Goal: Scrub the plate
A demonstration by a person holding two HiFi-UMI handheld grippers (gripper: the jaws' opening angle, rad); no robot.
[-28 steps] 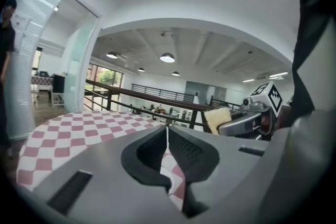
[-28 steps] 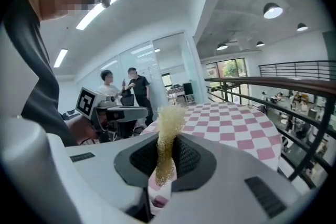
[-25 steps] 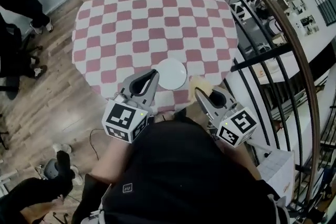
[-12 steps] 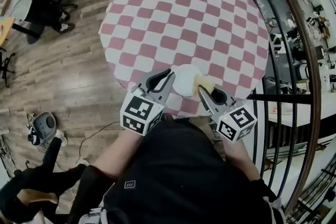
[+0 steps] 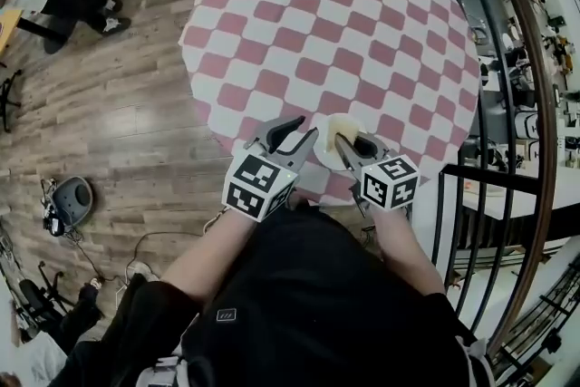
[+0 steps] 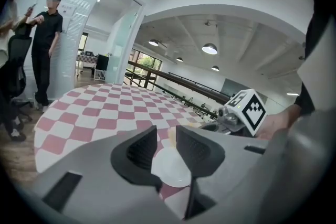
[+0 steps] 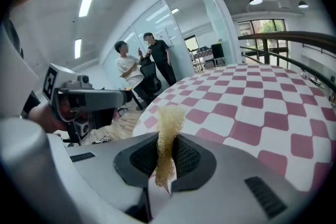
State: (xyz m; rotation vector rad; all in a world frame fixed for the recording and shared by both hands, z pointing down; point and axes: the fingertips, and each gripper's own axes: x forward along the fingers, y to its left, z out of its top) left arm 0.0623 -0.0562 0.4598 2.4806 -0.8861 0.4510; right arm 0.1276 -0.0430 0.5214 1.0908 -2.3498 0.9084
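Pinching a yellow sponge [image 7: 168,123] between the pressed fingers of the right gripper [image 7: 167,153], over the far right of the plate [image 5: 321,155]. Spread and empty on the left gripper [image 6: 166,140], fingers aimed at the plate's left rim. Sitting at the near edge of the counter [image 5: 317,23], between both grippers. Probably needs only lowering the sponge straight down, left steadying the rim
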